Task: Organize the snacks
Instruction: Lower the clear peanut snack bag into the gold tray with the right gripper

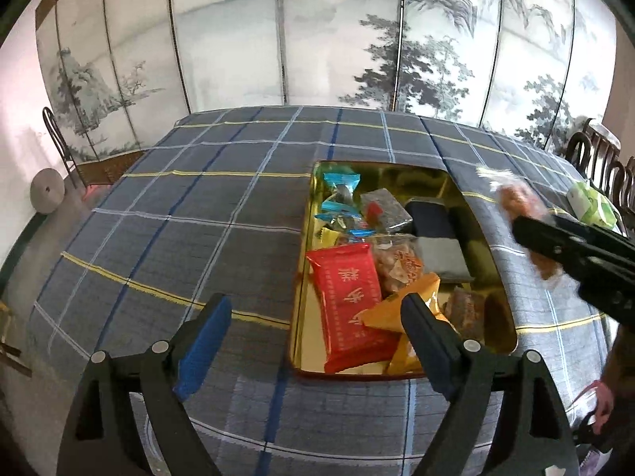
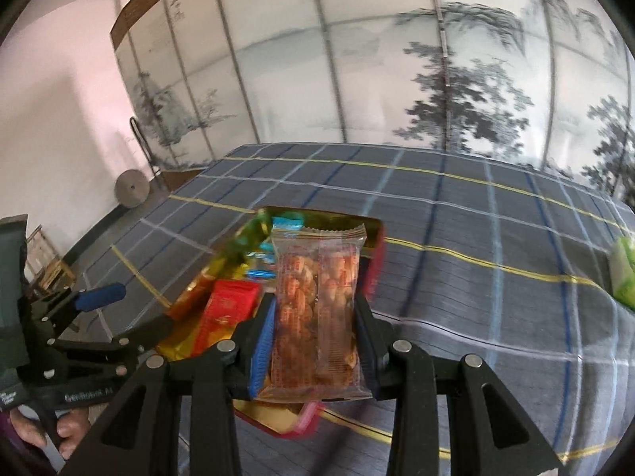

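Peanut pack in my right claw

My right gripper (image 2: 313, 317) is clamped on the clear peanut packet (image 2: 317, 309), up above the gold tin (image 1: 492, 293) of snacks; my left gripper (image 1: 317, 341) hangs wide apart, holding nothing.

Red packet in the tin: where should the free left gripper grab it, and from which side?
Probably by its near short end, coming from above. The red packet lies flat in the gold tin, its long side against the left wall and an orange packet overlapping its right edge. The left gripper is open just before it.
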Demonstrator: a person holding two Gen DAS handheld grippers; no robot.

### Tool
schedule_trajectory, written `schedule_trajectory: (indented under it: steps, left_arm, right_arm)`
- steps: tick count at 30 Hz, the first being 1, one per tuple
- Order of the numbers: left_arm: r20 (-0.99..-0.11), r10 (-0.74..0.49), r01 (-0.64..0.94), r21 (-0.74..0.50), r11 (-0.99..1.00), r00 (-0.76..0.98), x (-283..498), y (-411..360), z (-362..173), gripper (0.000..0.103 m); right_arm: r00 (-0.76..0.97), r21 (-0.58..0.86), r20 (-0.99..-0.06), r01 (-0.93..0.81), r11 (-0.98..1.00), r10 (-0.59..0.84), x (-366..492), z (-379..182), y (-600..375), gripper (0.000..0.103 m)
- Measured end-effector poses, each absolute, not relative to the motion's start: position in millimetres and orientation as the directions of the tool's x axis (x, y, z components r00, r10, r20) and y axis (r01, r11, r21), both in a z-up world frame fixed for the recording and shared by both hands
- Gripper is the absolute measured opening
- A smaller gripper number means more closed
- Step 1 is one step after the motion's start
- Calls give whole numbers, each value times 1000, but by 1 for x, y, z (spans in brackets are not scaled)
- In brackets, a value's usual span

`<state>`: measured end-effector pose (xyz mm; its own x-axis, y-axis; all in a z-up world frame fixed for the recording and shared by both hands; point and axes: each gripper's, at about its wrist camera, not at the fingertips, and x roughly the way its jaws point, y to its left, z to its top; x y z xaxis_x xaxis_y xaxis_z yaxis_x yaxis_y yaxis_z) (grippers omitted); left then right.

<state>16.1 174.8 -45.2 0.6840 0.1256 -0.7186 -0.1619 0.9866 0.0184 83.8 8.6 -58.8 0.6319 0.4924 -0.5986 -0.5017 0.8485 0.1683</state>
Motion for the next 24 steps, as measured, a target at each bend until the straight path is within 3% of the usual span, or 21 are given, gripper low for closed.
schedule_trajectory:
  steps: [24]
  left_arm:
    - [-695,208,-234,58,970,689,21,201,-55,85]
  right_arm:
    - [571,167,-676,-497,852,466,119,-91,59,38]
